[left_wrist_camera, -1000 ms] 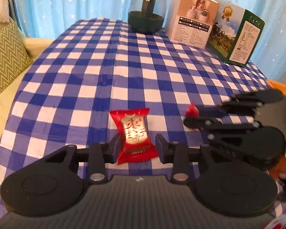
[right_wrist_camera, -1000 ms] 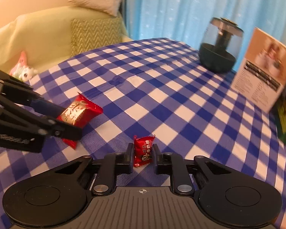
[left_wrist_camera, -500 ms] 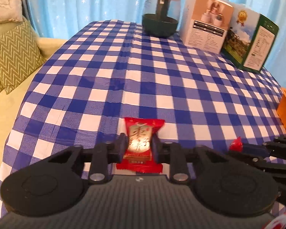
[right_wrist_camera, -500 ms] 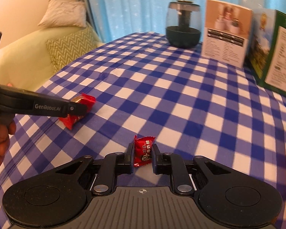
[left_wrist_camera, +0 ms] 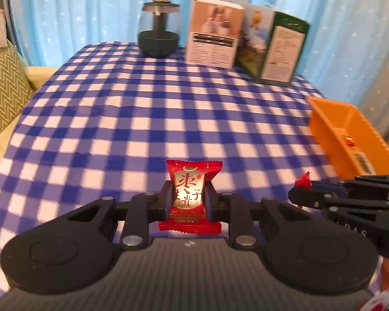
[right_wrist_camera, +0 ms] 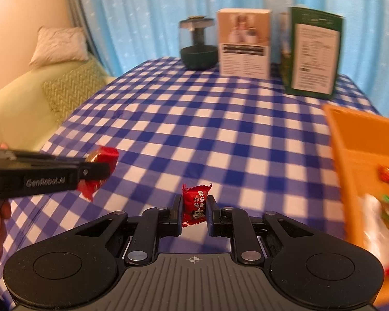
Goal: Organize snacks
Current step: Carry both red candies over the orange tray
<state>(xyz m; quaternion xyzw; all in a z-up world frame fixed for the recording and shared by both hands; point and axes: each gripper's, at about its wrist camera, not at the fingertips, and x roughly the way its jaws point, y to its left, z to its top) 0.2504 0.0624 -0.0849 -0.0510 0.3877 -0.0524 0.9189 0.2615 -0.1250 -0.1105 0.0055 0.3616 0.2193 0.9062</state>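
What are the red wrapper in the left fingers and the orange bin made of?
Red wrapper: looks like glossy plastic or foil film, given the bright glare and crimped, serrated ends. Orange bin: probably moulded plastic, with smooth matte walls in one uniform colour; blur leaves it uncertain.

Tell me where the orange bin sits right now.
The orange bin sits at the table's right edge, right of both claws and nearer than the green box. In the left wrist view it lies just beyond the right claw.
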